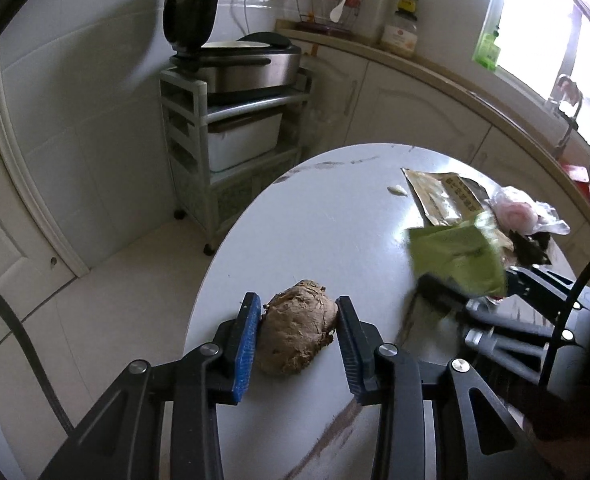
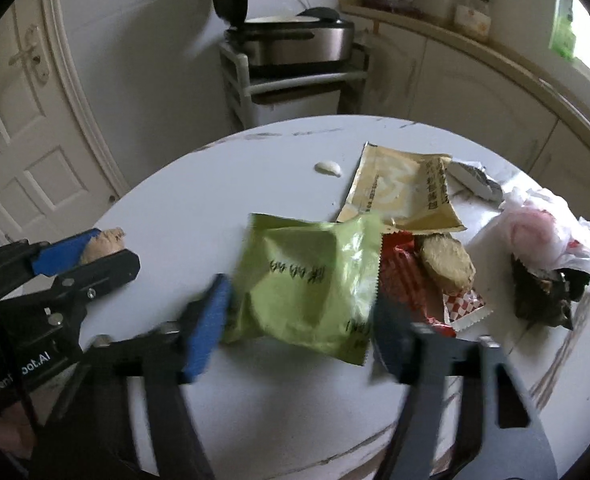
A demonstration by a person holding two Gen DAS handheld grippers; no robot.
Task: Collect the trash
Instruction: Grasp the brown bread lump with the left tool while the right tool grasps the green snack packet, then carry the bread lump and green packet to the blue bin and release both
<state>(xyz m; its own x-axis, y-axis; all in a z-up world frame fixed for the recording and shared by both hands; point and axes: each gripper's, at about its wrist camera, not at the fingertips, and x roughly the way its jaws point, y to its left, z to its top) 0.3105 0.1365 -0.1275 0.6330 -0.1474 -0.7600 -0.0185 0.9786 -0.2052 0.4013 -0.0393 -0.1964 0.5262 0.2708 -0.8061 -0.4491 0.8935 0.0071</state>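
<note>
A brown lumpy root [image 1: 297, 334] lies on the round white table [image 1: 335, 232] between the fingers of my left gripper [image 1: 299, 312]; the jaws stand around it, the left pad touching, a small gap on the right. In the right wrist view that gripper [image 2: 103, 250] shows with the root [image 2: 103, 242] between its fingers. My right gripper [image 2: 299, 304] is open around a green snack packet [image 2: 307, 280], which is blurred; the packet also shows in the left wrist view [image 1: 455, 256]. A gold packet [image 2: 399, 192], red wrapper [image 2: 403, 276], biscuit [image 2: 447, 264] and garlic clove [image 2: 329, 168] lie beyond.
A pink item in clear plastic [image 2: 535, 236] and dark scraps [image 2: 543, 292] lie at the table's right. A shelf cart with an open cooker [image 1: 235, 60] stands beyond the table, cabinets [image 1: 395, 100] to the right, a door [image 2: 27, 120] at left.
</note>
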